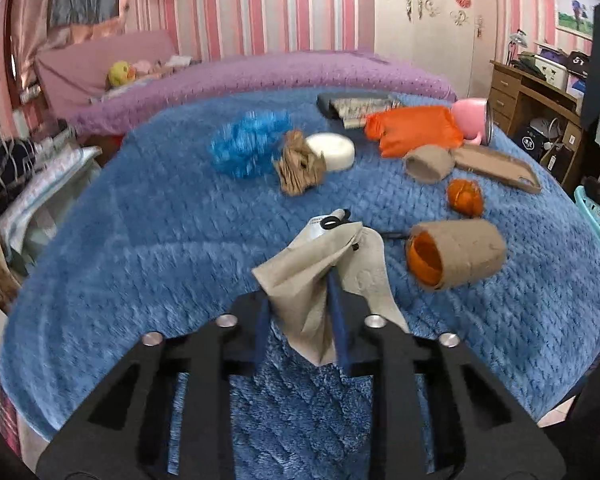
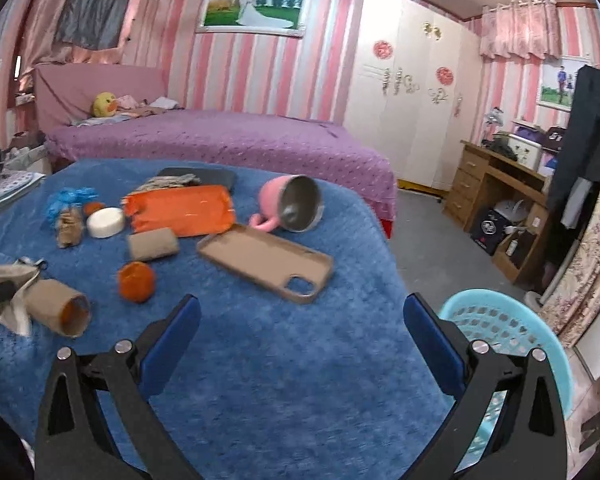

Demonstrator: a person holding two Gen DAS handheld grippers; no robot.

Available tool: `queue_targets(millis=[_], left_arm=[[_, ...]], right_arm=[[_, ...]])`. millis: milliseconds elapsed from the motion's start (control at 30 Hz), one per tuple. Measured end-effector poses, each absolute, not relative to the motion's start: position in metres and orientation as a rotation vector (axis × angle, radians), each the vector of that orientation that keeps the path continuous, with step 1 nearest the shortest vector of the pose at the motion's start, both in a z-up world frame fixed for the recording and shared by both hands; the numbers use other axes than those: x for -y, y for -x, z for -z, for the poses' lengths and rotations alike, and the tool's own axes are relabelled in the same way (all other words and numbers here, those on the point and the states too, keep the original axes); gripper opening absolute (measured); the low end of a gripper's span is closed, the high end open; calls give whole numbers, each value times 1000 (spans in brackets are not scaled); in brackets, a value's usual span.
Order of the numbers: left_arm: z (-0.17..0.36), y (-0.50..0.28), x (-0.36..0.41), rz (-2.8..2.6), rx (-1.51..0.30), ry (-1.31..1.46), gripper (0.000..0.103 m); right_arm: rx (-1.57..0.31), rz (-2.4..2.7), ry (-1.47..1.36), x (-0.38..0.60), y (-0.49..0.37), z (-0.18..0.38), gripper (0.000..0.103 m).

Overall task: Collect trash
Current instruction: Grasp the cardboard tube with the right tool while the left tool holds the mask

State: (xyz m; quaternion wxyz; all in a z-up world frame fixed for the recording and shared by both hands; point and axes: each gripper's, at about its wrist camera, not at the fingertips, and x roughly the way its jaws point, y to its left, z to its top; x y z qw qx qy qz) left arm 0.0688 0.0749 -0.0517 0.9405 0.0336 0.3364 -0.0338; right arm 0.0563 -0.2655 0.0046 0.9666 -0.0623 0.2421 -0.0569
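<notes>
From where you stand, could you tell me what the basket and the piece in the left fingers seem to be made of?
Basket: likely moulded plastic, smooth turquoise with perforated walls.
Piece in the left fingers, which are shut on it: looks like a soft paper napkin, matte beige, creased and limp; thin cloth cannot be ruled out.

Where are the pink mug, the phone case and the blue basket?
pink mug [image 2: 274, 196], right wrist view, on its pink outer side.
phone case [image 2: 260, 258], right wrist view, on its flat inner face.
blue basket [image 2: 496, 326], right wrist view, on its perforated wall.
</notes>
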Motion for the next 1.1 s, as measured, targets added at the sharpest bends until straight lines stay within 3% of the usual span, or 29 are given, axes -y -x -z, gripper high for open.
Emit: queue_targets(millis=[200,633,700,733,767,967,1100], left_arm=[[18,-51,-97,-12,-535,-20,20],[9,-55,-131,-115,-503,67,20],[11,-56,-128,-113,-503,55,20],[12,-56,-127,-112,-502,52,20],[13,-56,-124,-109,-501,49,20],[11,-54,-116,-96,-489,33,20],[10,-55,-112,-95,-485,33,20]], right_arm=[[-513,-24,147,212,-58,1,99],[-656,-263,156,115,-75,32,98],[-669,-277,161,111,-76,34,85],[-683,-292,161,111,-78,36,66],[-699,-323,141,113,-80,38,62],[-639,-306,139,147,-79,20,59],[-604,-132,342,167,-90,15,59]])
